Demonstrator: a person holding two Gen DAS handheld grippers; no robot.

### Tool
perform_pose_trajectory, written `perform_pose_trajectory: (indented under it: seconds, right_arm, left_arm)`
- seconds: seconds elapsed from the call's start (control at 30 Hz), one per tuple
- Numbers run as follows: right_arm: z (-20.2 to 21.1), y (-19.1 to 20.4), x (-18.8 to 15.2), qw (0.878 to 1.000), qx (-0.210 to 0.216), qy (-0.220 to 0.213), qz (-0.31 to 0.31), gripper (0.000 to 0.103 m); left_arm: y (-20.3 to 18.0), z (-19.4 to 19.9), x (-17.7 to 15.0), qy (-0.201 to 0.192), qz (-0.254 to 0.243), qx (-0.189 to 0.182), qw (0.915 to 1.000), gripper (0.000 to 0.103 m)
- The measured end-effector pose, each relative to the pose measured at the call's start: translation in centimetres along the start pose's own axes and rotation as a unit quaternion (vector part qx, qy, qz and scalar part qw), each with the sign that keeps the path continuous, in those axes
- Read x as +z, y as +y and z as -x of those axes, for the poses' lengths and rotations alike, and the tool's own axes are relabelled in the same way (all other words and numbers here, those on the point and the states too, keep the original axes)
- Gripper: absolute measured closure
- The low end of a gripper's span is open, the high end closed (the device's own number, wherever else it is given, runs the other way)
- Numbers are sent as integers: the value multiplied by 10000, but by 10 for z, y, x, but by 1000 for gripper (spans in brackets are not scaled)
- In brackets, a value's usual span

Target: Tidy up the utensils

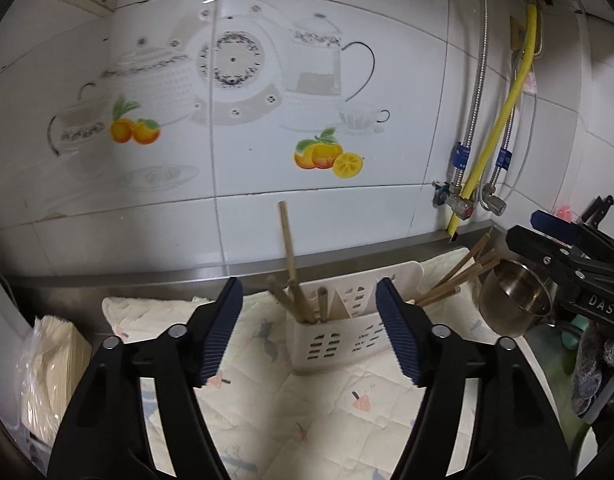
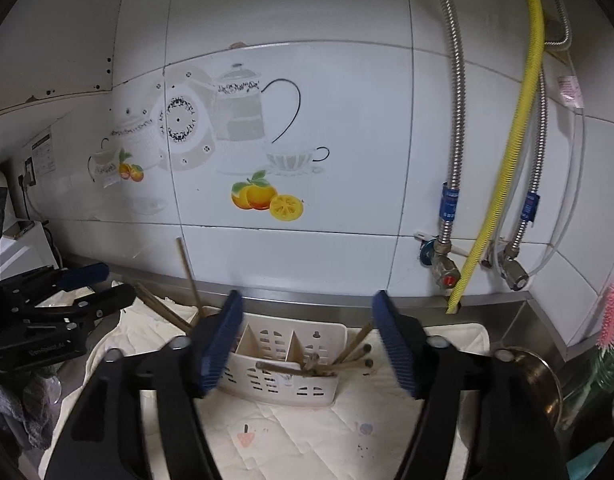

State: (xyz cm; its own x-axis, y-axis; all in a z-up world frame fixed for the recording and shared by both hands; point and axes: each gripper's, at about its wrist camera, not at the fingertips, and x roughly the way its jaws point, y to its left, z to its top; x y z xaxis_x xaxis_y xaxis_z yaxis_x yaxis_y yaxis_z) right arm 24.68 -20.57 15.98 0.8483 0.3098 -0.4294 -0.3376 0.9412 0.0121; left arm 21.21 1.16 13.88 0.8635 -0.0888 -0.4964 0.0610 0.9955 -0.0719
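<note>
I see both claws spread wide and holding nothing, left gripper (image 1: 310, 330) and right gripper (image 2: 307, 344) hovering near the white utensil holder (image 2: 283, 364) with chopsticks (image 1: 295, 280) on the quilted mat (image 1: 327, 412).

White slotted utensil holder (image 1: 339, 340), brown chopsticks (image 1: 291, 264), cream printed cloth (image 1: 307, 412), yellow hose (image 2: 519, 136)

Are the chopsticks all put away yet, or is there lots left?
Mostly done, it looks like. Wooden chopsticks already stand in both end sections of the white holder. Nothing is in hand: the left tongs and right tongs are open and empty. No loose chopsticks show on the quilted cloth.
</note>
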Motion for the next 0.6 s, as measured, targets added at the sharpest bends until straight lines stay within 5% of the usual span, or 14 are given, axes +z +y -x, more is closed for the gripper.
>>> perform_pose_trajectory:
  seconds: [0.37,0.6]
  right_arm:
    - [30,13,-34,9996,-252,-63,121,14]
    - [41,29,-64,9984,-411,-25,386,9]
  left_arm:
    - [16,29,-29,-106,302,110,9994,5]
    - [19,46,-50,-191,363,152,9990,5]
